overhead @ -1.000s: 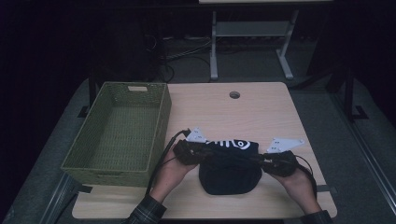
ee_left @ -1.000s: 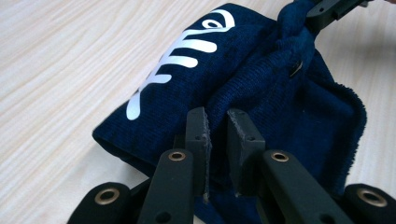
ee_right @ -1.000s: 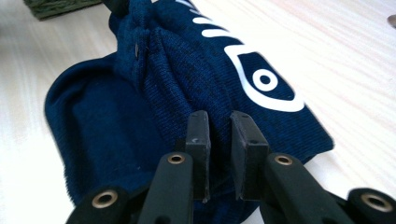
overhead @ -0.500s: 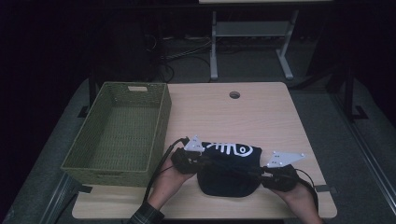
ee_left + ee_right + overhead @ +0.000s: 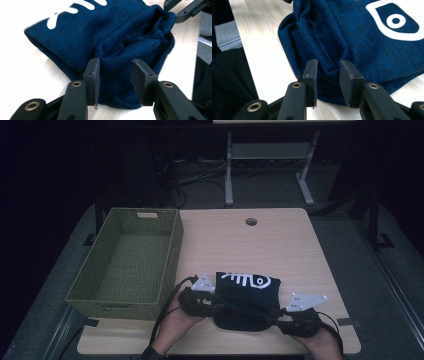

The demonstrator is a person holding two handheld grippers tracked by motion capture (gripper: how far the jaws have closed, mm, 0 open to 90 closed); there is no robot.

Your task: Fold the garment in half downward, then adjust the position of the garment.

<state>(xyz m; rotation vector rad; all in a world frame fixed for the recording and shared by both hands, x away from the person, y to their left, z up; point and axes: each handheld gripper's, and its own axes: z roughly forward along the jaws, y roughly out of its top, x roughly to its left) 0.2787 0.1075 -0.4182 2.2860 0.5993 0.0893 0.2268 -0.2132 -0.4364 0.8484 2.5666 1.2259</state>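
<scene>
A green basket (image 5: 125, 265) stands at the left of the table (image 5: 280, 245), well apart from the work. Just right of it, near the front edge, the left gripper (image 5: 216, 307) sits at the left side of a folded navy cloth (image 5: 247, 297) with a white fish print. Its jaws have just been opening, and in the left gripper view (image 5: 113, 75) a fold of cloth (image 5: 107, 32) lies between the spread pads, which no longer press on it. At the cloth's right side the right gripper (image 5: 278, 320) has also just been opening; in its own view (image 5: 328, 75) a ridge of cloth (image 5: 362, 45) stands loosely between the parted pads.
</scene>
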